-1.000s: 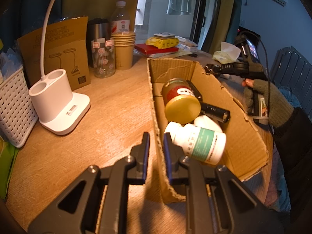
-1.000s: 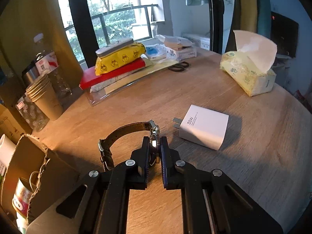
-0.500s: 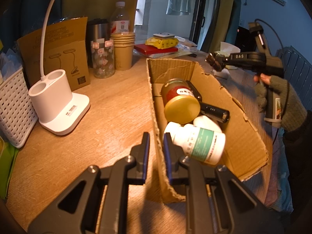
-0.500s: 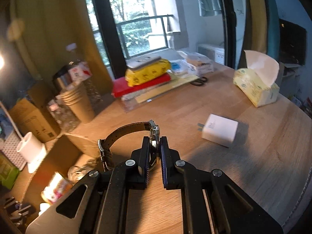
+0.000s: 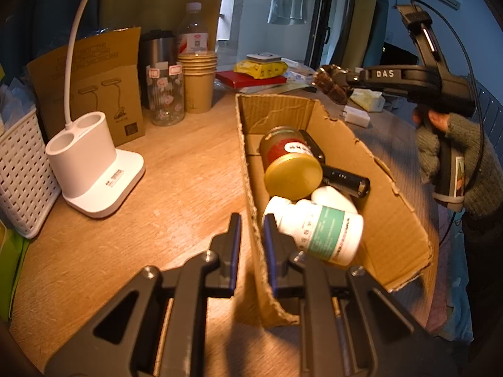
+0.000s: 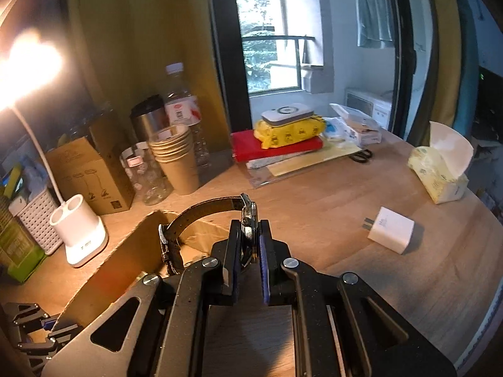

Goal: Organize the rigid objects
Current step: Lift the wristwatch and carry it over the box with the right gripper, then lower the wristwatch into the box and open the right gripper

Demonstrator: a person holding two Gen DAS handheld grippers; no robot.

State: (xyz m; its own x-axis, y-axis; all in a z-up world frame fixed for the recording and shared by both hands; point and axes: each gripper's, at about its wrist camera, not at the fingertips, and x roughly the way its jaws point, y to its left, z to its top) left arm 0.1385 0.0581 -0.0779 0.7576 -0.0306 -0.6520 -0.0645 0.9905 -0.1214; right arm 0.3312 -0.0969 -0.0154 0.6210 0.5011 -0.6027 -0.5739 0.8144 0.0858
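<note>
Carrying watch [image 6: 248, 220] toward cardboard box [image 5: 339, 132] | right gripper [image 6: 248, 238] jaws clamped on watch case, strap arcing left, box down-left of it | left gripper [image 5: 251, 229] jaws pinching near box wall

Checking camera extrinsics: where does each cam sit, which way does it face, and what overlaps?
Left wrist: on the left gripper, clamped on the cardboard box wall, facing along it; the gloved hand shows.
Right wrist: on the right gripper, pinching the watch, facing the window over the table; no body visible.
Shared: box, desk lamp base, paper cups, white charger.
</note>
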